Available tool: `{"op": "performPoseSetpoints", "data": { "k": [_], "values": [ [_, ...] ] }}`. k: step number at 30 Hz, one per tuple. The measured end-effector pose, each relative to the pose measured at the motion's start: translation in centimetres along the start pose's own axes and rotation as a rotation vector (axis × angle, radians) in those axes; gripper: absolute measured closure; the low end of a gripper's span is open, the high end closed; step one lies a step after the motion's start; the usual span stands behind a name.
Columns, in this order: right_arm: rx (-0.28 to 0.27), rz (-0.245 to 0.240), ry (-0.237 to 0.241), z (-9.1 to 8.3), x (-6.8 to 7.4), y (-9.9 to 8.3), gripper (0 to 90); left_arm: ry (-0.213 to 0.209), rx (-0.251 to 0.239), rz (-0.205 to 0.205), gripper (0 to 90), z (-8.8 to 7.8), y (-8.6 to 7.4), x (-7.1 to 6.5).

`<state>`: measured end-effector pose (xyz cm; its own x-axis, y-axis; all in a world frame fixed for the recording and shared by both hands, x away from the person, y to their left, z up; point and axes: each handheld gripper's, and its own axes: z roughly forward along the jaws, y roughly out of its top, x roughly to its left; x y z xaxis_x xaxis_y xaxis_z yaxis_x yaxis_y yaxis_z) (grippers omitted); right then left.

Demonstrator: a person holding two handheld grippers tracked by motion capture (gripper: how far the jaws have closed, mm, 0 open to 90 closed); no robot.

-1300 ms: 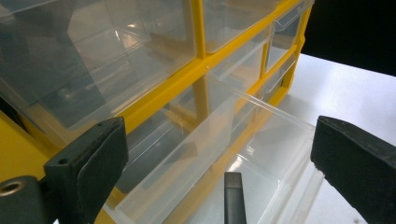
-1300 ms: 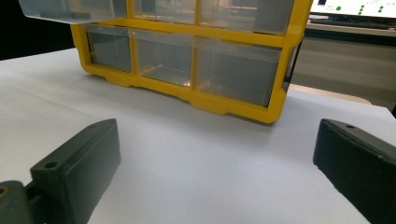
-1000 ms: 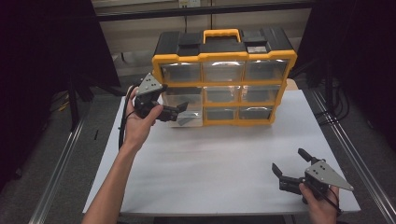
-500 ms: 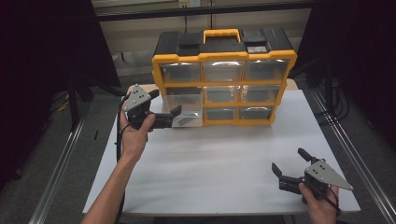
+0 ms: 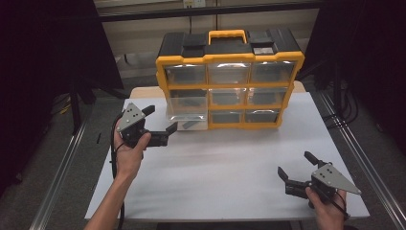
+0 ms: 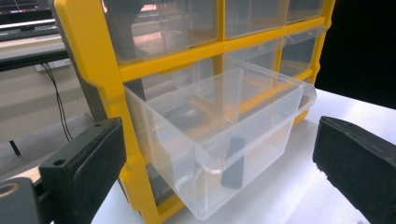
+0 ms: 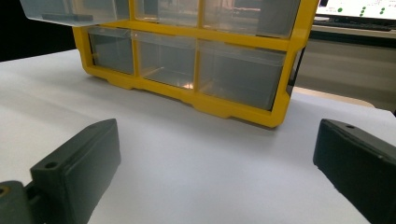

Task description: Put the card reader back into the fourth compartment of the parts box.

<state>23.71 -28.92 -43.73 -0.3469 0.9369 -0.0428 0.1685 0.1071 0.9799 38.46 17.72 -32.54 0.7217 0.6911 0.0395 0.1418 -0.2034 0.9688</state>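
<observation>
While the drawer point(image 6: 219, 140) juts out, left gripper point(image 5: 159, 125) hovers beside it.

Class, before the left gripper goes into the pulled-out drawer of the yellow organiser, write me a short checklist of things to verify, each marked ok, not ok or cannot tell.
1. Pulled-out drawer is open far enough to enter from above: ok.
2. Black piece lies inside that drawer: ok.
3. Left gripper has its jaws apart and nothing between them: ok.
4. Right gripper sits open, well away from the organiser: ok.
5. Other drawers are shut: ok.
6. Organiser will stay put when touched: cannot tell.
</observation>
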Motion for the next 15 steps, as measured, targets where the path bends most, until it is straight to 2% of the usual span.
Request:
{"op": "performPoseSetpoints", "data": {
  "k": [4, 6, 11, 13, 15],
  "values": [
    [-0.003, 0.002, 0.001, 0.0, 0.0, 0.0, 0.9, 0.006, -0.009, -0.007, 2.7, -0.4, -0.8, -0.2],
    [0.0, 0.005, 0.001, -0.1, 0.0, 0.0, 1.0, -0.004, 0.007, -0.024, 2.4, -0.6, -1.2, -0.2],
    [-0.003, 0.003, 0.005, 0.0, 0.0, 0.0, 1.0, 0.02, -0.008, -0.051, 2.4, -0.9, -2.9, -0.2],
    [-0.004, 0.003, 0.006, 0.0, 0.0, 0.0, 1.0, 0.036, -0.007, -0.039, 2.5, -1.2, -3.4, -0.4],
    [-0.003, 0.003, 0.005, 0.0, -0.1, 0.0, 1.0, 0.05, -0.025, -0.038, 2.9, -1.5, -3.7, -0.6]
  ]
}}
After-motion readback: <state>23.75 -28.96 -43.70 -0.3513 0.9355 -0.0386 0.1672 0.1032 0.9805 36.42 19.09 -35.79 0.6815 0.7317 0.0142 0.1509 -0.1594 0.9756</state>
